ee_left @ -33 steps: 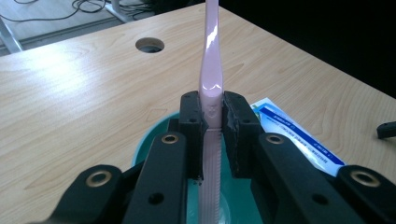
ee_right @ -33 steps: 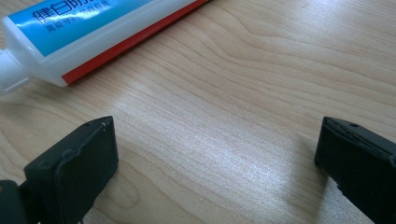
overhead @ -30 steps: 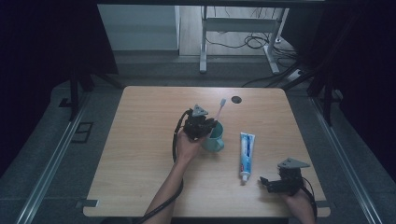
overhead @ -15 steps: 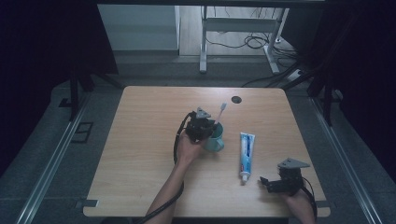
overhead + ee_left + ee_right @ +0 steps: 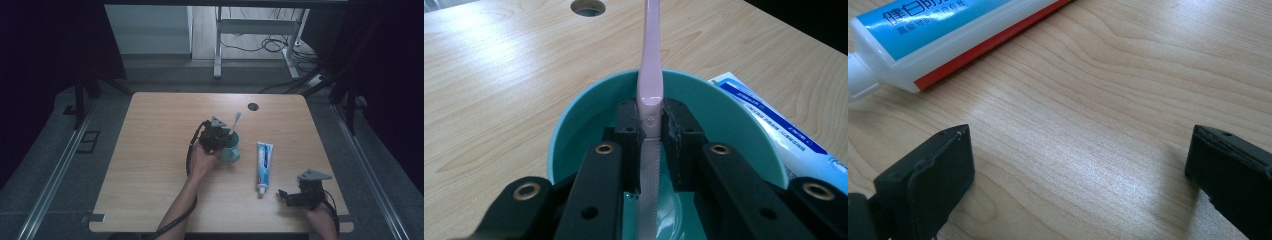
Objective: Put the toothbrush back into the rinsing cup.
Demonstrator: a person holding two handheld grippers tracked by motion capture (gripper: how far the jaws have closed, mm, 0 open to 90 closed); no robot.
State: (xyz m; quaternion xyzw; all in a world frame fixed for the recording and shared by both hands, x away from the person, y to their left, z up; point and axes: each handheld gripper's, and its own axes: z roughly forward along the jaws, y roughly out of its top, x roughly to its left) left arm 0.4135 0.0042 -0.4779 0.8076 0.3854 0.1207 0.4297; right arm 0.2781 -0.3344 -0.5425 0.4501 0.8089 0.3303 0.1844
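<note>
In the high view the person's left forearm comes in from the bottom edge and slants up toward the middle of the table (image 5: 150, 150), with the left hand (image 5: 202, 159) wrapped around the left gripper (image 5: 220, 142), which tips forward and down over the teal cup (image 5: 231, 152). In the left gripper view its jaws reach into the cup (image 5: 574, 120) and are pressed together on the pink toothbrush (image 5: 650, 75), pads flat against both sides of the handle; the toothbrush stands nearly upright, its lower end down in the cup and its upper end rising above the rim. The cup sits near the table's centre, with the toothpaste tube (image 5: 263, 161) lying flat just beside it on the right. The right hand (image 5: 320, 220) rests at the near right corner, holding the right gripper (image 5: 287, 196) low over the wood, pointed toward the tube's cap end. In the right gripper view its jaws stand wide apart with bare table between them, and the tube (image 5: 948, 35) lies just ahead, untouched
</note>
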